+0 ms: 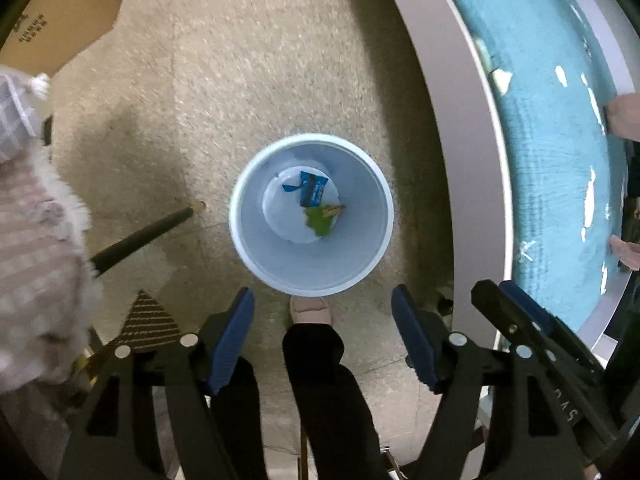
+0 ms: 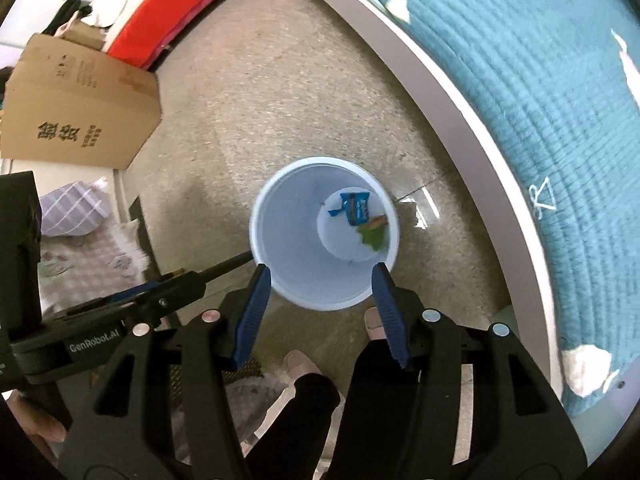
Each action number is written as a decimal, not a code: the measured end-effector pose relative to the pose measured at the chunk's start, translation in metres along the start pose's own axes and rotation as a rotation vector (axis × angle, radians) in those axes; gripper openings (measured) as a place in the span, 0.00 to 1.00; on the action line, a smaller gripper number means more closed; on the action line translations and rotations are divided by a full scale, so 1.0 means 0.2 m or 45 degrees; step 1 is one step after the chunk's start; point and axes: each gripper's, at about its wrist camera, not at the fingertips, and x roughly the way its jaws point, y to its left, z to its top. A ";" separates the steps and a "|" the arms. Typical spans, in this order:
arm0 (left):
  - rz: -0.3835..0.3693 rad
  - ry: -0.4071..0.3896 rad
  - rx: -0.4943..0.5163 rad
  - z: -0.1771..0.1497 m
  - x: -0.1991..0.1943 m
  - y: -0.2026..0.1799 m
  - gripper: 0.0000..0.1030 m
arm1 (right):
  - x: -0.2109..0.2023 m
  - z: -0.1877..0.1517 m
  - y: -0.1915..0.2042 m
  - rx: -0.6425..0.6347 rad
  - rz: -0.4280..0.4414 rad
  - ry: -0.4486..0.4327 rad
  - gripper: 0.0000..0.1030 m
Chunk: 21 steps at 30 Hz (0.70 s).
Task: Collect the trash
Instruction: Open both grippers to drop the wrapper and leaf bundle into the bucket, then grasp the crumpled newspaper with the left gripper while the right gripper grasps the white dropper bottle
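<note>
The pale blue bin stands on the floor, directly below both hand-held grippers. The left hand-held gripper and right hand-held gripper are spread, holding nothing. A blue wrapper lies inside.

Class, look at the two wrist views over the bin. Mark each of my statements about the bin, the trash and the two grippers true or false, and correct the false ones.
1. The white bin stands on the floor beside the bed with the teal blanket. True.
2. The bin holds nothing. False: a blue wrapper and a green scrap lie at its bottom.
3. The left gripper is shut on a wrapper. False: its jaws stand open with nothing between them.
4. The right gripper is open above the bin. True.
5. A cardboard box lies on the floor. True.
</note>
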 end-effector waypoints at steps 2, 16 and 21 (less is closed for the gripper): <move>0.017 -0.033 0.013 -0.03 -0.12 -0.01 0.68 | -0.11 0.00 0.07 -0.042 0.014 -0.006 0.51; 0.090 -0.578 -0.090 -0.44 -1.36 0.34 0.69 | -0.83 -0.05 0.97 -0.586 0.210 -0.160 0.51; 0.159 -0.691 -0.207 -0.53 -1.60 0.68 0.69 | -0.82 -0.15 1.37 -0.782 0.285 -0.166 0.51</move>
